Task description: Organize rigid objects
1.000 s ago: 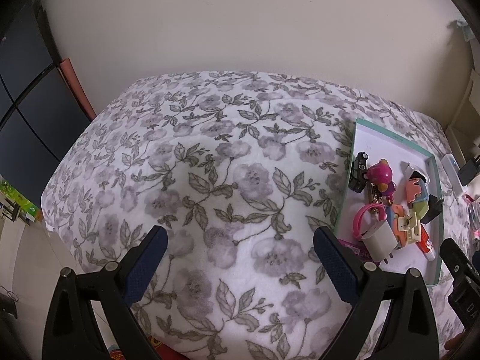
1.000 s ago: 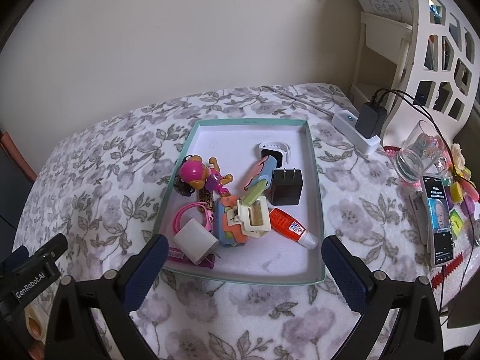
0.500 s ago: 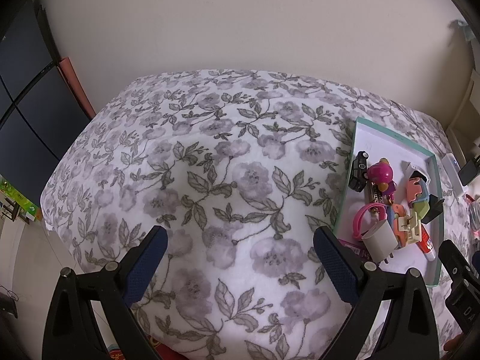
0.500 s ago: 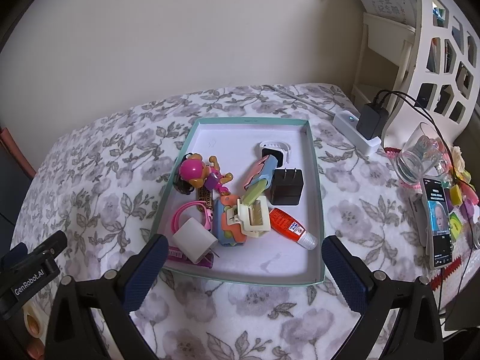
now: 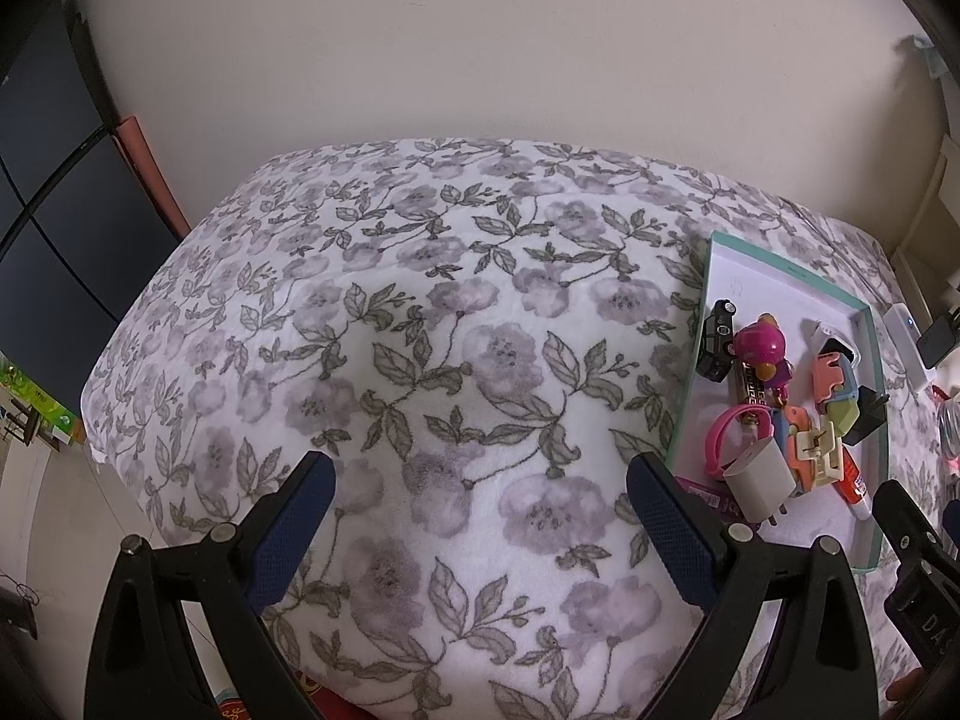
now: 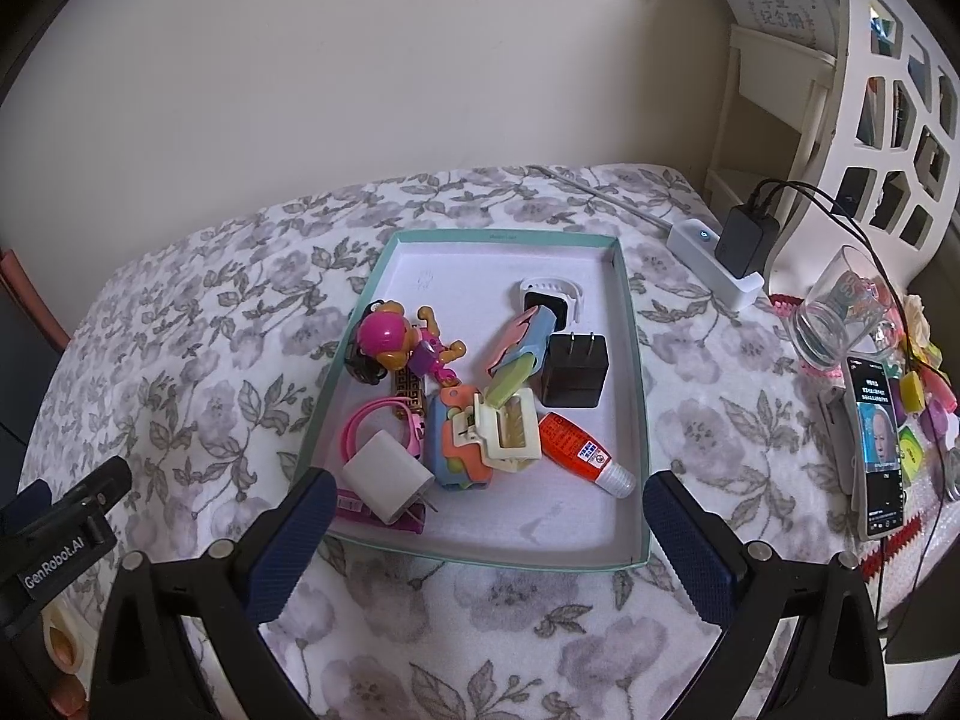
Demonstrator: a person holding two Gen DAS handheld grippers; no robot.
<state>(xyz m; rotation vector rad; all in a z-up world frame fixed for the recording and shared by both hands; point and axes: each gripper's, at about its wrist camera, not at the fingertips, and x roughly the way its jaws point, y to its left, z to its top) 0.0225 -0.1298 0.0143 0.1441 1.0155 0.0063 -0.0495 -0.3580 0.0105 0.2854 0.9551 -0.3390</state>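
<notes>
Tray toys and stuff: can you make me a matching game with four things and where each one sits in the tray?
Things:
1. white charger
2. black charger
3. red glue tube
4. pink-helmet toy figure

Places in the tray:
A. left side, further back
B. near-left corner
C. right of the clutter, middle
D. near side, right of the cream hair clip

Pairs: 1-B, 2-C, 3-D, 4-A

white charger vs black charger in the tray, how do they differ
The white charger sits at the tray's near left corner, on a magenta packet, prongs pointing toward the camera. The black charger lies farther back on the right, prongs pointing away, its base on the tray floor. Both are boxy two-prong plugs.
</notes>
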